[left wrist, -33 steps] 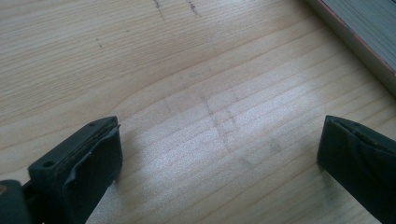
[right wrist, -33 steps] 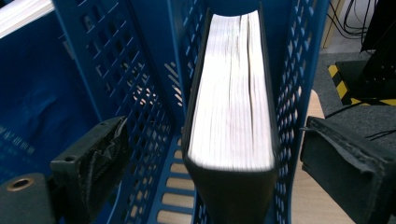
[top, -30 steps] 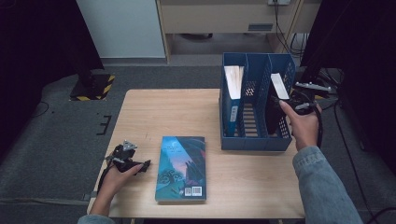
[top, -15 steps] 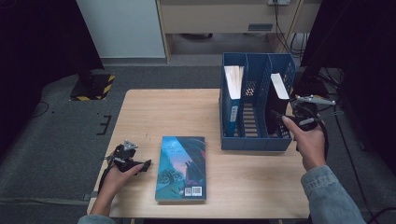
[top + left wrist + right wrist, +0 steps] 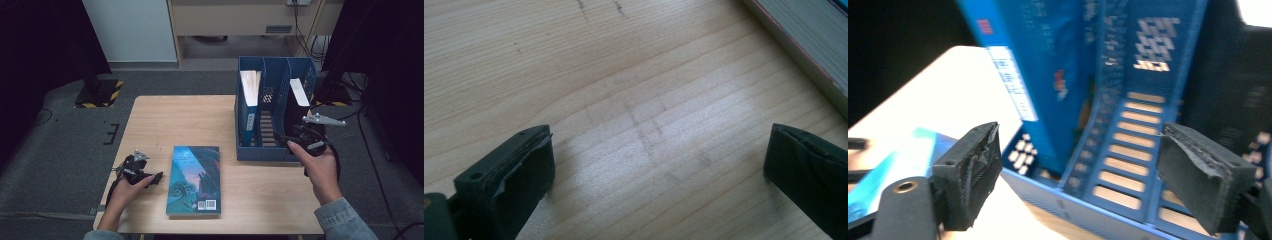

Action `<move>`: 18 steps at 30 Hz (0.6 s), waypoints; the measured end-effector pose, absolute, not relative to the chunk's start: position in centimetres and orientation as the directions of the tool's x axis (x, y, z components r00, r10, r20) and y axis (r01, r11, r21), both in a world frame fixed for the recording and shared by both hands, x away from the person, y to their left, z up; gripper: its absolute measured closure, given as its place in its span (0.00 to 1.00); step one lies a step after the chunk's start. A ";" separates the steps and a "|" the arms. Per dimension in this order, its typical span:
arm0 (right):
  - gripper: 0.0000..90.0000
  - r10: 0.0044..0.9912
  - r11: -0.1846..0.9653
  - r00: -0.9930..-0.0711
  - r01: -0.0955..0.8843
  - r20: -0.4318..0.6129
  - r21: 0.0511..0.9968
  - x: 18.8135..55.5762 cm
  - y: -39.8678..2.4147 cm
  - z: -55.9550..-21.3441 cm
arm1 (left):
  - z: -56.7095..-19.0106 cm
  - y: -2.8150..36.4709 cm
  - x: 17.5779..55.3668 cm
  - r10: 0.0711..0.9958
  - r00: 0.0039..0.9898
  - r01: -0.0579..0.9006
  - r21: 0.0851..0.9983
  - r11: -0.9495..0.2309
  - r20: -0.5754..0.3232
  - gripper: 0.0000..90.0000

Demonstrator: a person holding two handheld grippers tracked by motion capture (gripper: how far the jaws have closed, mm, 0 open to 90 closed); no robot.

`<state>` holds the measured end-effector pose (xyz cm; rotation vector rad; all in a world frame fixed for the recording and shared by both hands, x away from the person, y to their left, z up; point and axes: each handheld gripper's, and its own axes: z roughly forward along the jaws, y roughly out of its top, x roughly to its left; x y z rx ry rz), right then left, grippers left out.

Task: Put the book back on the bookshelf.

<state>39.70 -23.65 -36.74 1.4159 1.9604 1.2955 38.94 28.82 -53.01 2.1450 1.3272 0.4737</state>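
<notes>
High view: a wooden table (image 5: 190,120) bears a blue file rack (image 5: 274,95) at its right side, with three upright slots. A book (image 5: 249,107) stands in the left slot, its page edges up. A dark book (image 5: 296,105) stands in the right slot, its pale top showing. The middle slot is bare. The right gripper (image 5: 290,139) sits at the near right corner of the rack, just in front of the dark book's slot; its jaws point left along the rack's front wall. The jaws have just been closing, yet they stand apart with nothing between them. A teal book (image 5: 194,180) lies flat near the table's front edge, well apart from the right gripper. The left gripper (image 5: 152,177) rests on the table just left of that book, jaws pointing toward it, not touching.

Left gripper view: both jaws stand wide apart over bare wood. The teal book's page edge (image 5: 809,45) runs across the upper right corner, ahead of the right-hand jaw and clear of it.

Right gripper view: the picture is blurred. The jaws stand apart; between them shows the rack's slotted floor (image 5: 1128,170). The blue book (image 5: 1038,75) stands upright beyond the left-hand jaw. The teal book (image 5: 903,155) lies low at left, behind that jaw.
</notes>
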 end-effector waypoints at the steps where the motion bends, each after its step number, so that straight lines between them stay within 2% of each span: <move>1: 0.21 0.886 0.066 -0.423 0.523 0.191 0.850 39.6 -23.4 -36.9 | -53.0 28.8 38.9 0.895 0.446 0.693 0.631 -0.348 0.002 0.00; 5: 0.22 0.868 0.078 -0.451 0.538 0.209 0.840 39.4 -22.7 -37.3 | -53.0 28.8 38.9 0.896 0.444 0.694 0.631 -0.346 0.002 0.00; 7: 0.24 0.866 0.105 -0.465 0.532 0.186 0.840 39.4 -22.0 -38.0 | -53.0 28.7 38.9 0.900 0.437 0.697 0.632 -0.339 0.002 0.00; 18: 0.22 0.812 0.164 -0.543 0.566 0.216 0.808 39.5 -18.7 -40.9 | -52.9 28.2 39.1 0.902 0.433 0.707 0.620 -0.340 0.001 0.00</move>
